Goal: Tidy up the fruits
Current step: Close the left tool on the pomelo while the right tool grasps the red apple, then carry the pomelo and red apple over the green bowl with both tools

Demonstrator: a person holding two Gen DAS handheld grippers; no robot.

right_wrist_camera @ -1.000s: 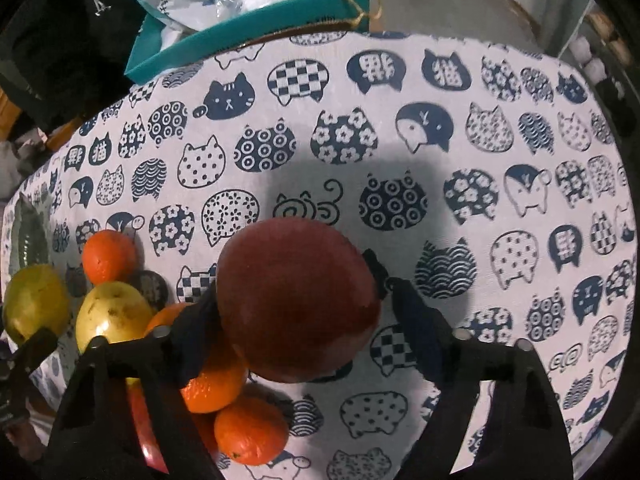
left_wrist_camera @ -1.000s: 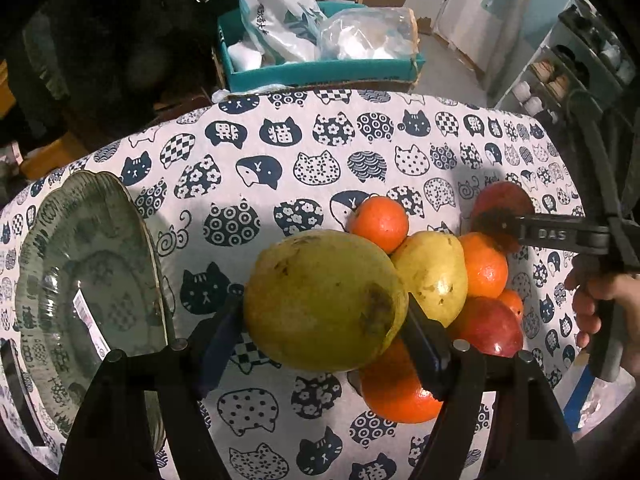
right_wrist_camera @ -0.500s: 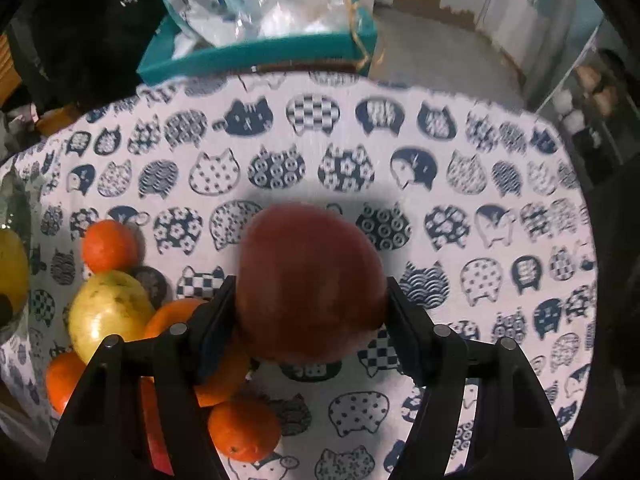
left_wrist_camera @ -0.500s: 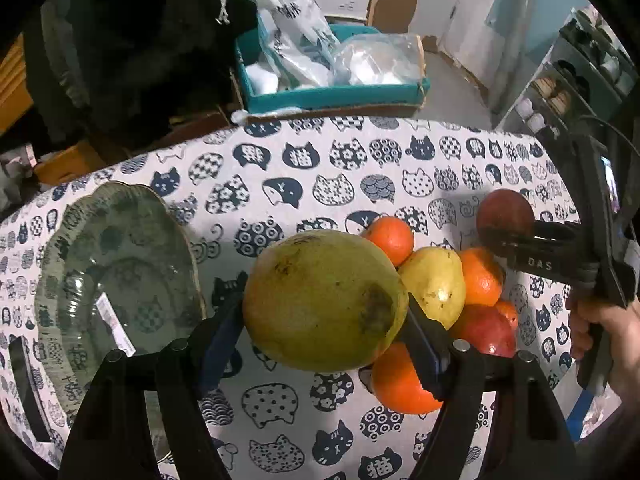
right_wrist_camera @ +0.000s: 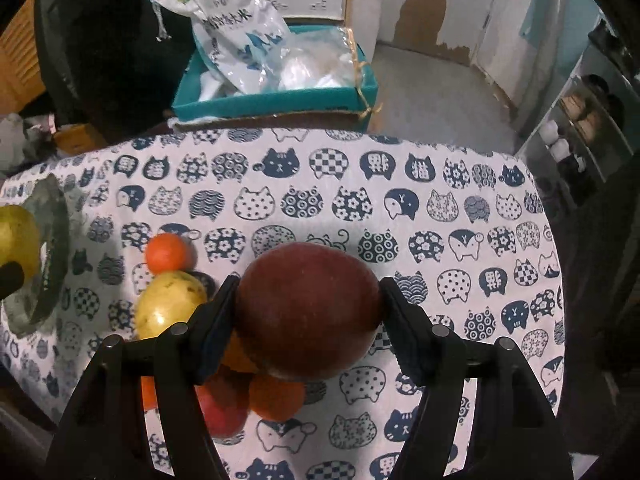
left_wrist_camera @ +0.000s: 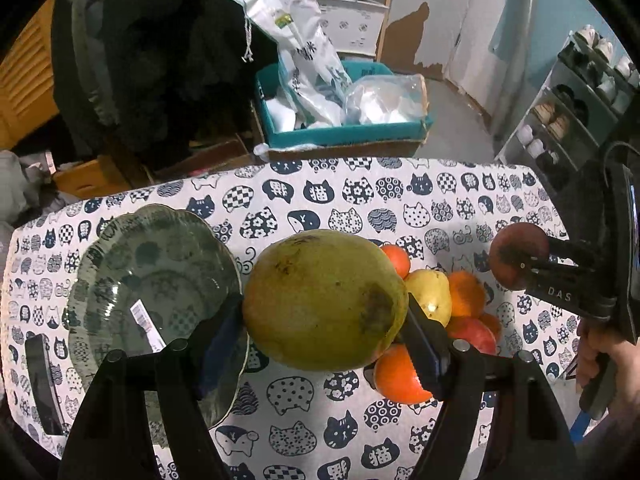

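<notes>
On cat-print tablecloth [left_wrist_camera: 360,200], teal box [left_wrist_camera: 344,132] behind — left gripper [left_wrist_camera: 324,320] fingers clamping green mango [left_wrist_camera: 324,300], right gripper [right_wrist_camera: 308,312] clamping red apple [right_wrist_camera: 308,308].

Two tongs were in view, the left tongs [left_wrist_camera: 326,312] and the right tongs [right_wrist_camera: 306,312]. One large green fruit [left_wrist_camera: 324,300] and one yellow fruit [right_wrist_camera: 168,304] were visible. There were two red apples [right_wrist_camera: 306,312] [left_wrist_camera: 470,334]. At least four oranges [left_wrist_camera: 396,258] [left_wrist_camera: 464,294] [left_wrist_camera: 398,372] [right_wrist_camera: 276,398] showed in the pile. One green plate [left_wrist_camera: 120,276] sat on the table [left_wrist_camera: 360,200].
</notes>
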